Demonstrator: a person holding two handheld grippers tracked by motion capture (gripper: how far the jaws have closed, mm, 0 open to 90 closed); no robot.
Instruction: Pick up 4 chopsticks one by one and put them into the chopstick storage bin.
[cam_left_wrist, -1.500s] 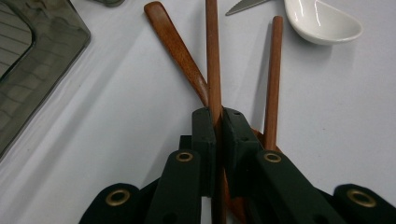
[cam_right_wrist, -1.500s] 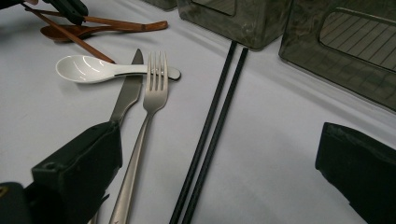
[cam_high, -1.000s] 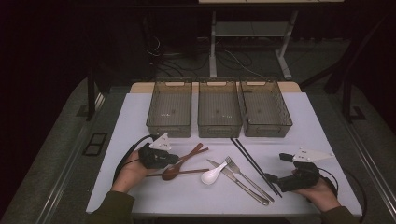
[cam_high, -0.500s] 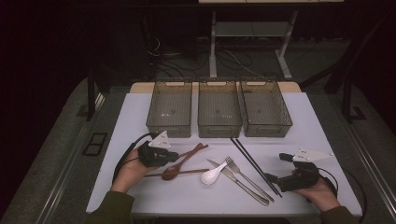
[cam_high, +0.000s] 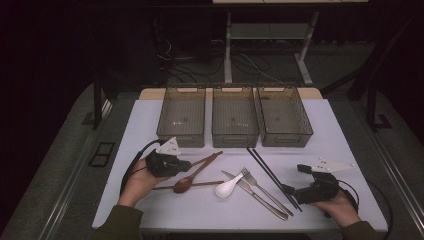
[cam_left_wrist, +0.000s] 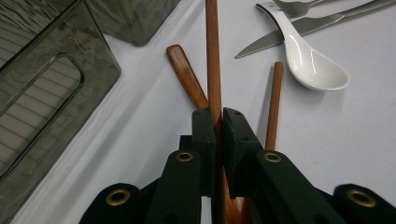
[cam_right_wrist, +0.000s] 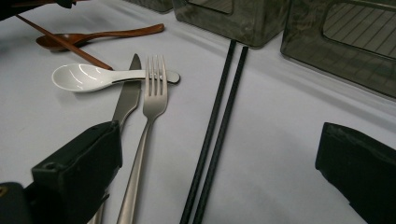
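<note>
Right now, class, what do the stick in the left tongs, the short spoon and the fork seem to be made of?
Stick: likely wood, reddish-brown, matte. Short spoon: probably ceramic or melamine, glossy white with highlights. Fork: metal, likely steel, silvery satin sheen.

**A lit tabletop in a dark room**

A white tabletop (cam_high: 345, 130) stands lit while the room around it lies in deep shadow. Grey carpeted floor (cam_high: 65, 165) surrounds it. Beyond the far edge, the pale metal legs of another desk (cam_high: 228, 55) rise from the floor, with dark cables (cam_high: 175, 60) tangled beside them.
</note>
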